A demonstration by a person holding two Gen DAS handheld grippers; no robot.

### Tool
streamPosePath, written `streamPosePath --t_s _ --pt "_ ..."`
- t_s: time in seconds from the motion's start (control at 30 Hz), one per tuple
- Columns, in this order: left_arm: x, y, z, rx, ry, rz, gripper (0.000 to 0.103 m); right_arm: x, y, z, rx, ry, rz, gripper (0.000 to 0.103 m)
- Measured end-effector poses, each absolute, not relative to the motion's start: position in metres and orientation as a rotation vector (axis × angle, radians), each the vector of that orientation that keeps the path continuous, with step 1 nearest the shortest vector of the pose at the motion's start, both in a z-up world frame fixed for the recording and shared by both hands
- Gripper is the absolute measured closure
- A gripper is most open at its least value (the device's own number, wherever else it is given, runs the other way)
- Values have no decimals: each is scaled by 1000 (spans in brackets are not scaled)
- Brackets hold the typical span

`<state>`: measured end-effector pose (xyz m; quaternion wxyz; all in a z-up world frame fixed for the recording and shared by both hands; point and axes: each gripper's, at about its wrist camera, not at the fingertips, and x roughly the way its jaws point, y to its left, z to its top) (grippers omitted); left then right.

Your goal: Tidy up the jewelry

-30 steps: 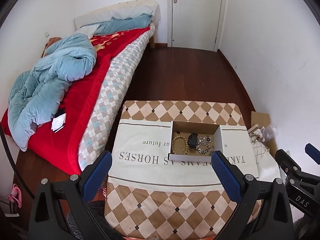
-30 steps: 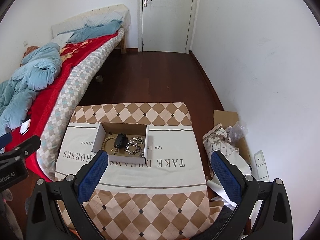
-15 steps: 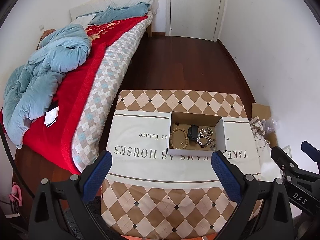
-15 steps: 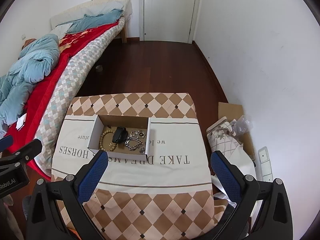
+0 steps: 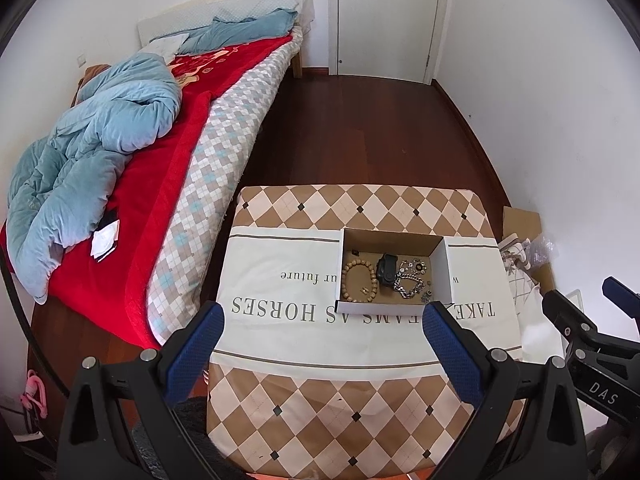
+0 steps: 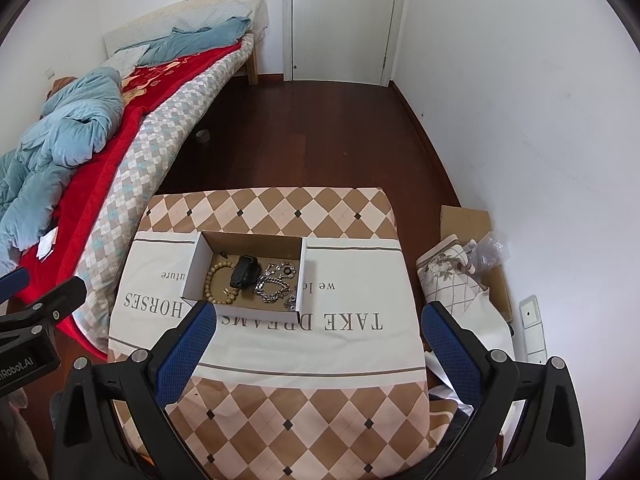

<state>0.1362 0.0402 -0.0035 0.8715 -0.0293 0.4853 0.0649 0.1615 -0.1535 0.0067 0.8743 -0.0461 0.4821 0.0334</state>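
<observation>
An open cardboard box (image 5: 447,266) (image 6: 194,264) sits on a table with a checked and lettered cloth (image 5: 304,344) (image 6: 320,356). Inside lie a wooden bead bracelet (image 5: 359,282) (image 6: 218,282), a black watch-like item (image 5: 386,270) (image 6: 243,272) and a tangle of silver chains and small pieces (image 5: 410,282) (image 6: 276,284). My left gripper (image 5: 324,320) is open and empty, above the table's near side. My right gripper (image 6: 318,320) is open and empty, just near of the box.
A bed (image 5: 168,168) with a red blanket and blue duvet runs along the left. Dark wood floor (image 6: 312,136) leads to a white door (image 6: 340,20). Cardboard and a patterned bag (image 6: 452,276) lie by the right wall.
Both grippers have risen and pulled back a little, so the table and box sit lower and look smaller in both views. The jaws stayed open.
</observation>
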Motion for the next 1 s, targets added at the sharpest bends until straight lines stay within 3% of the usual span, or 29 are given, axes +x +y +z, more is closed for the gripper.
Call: streamPosePath --t_s 1.0 --pt "133 38 2 -39 993 149 2 161 -156 11 -87 1008 99 0"
